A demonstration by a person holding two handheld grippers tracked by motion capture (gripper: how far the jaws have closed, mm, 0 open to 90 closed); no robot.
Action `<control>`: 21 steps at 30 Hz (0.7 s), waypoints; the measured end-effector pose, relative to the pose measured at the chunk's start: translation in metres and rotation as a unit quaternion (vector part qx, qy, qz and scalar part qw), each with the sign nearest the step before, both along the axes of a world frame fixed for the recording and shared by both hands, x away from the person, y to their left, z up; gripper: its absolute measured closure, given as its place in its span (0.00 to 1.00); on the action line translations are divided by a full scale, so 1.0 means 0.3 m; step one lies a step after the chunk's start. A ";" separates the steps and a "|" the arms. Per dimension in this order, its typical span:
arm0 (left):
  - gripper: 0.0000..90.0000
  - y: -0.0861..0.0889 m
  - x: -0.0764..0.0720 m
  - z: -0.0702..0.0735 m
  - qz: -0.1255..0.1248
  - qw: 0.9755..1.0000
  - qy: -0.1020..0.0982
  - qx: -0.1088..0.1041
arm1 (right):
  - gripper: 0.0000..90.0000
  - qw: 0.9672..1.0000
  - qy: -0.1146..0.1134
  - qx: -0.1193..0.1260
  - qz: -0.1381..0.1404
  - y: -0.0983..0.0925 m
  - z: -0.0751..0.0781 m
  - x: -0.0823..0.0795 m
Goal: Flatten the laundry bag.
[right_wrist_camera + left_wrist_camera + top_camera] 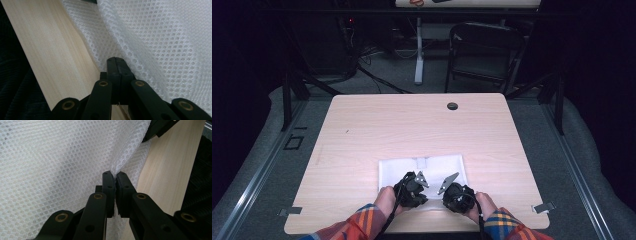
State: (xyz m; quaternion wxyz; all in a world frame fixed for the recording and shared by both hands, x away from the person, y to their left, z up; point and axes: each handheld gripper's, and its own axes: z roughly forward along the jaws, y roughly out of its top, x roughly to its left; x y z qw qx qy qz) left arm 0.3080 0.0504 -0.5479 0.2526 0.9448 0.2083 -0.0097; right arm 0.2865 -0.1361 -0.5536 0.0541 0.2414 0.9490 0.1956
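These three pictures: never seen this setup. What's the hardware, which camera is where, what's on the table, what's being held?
No robot arm here: a person sits at a wooden table with a hand-held two-jaw tool in each hand. The high view looks down from above the person's side; the left tool shows at its left, the right tool beside it. The other two pictures come from cameras riding on each tool, looking along its black jaws. On the table lies a white mesh cloth. Both tools are shut on its near edge: the left gripper view shows the jaws pinching a fold of the mesh, the right gripper view likewise.
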 end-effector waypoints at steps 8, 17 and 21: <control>0.96 0.015 0.015 0.020 0.017 1.000 -0.004 -0.009 | 1.00 1.000 0.003 0.001 0.002 -0.004 0.000 0.005; 0.96 0.039 0.045 0.049 0.035 0.999 -0.012 -0.018 | 1.00 1.000 0.004 0.003 0.006 -0.005 -0.001 0.006; 0.96 0.046 0.059 0.059 0.040 0.999 -0.012 -0.020 | 1.00 1.000 0.003 0.003 0.006 -0.006 -0.001 0.006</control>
